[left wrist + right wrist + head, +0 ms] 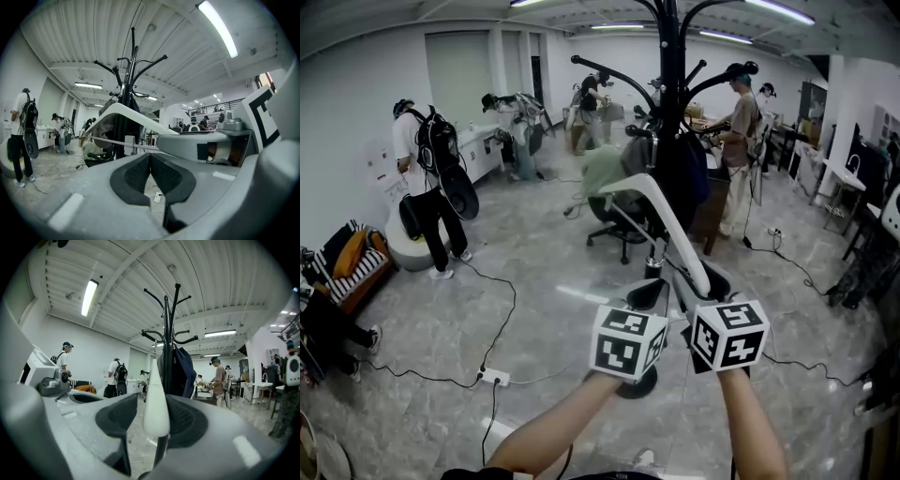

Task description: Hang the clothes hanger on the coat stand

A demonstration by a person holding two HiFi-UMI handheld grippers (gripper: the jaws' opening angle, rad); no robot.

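A white clothes hanger (661, 211) slants up from my two grippers toward the black coat stand (667, 56). Its lower arm end (156, 404) stands between the jaws of my right gripper (705, 281). A gap shows beside the left pad (117, 413), so the jaws are open around it. My left gripper (649, 292) is just left of it, its pads (136, 173) pressed together with nothing between them. From the left gripper view the hanger (126, 111) arches in front of the stand (131, 61). The hanger's hook is hidden, so I cannot tell whether it rests on a branch.
A dark coat (185, 371) hangs on the stand (167, 333), whose round base (637, 382) sits on the floor below my grippers. An office chair (619, 211) stands behind. A power strip (494, 377) and cables lie on the floor at left. Several people work around the room.
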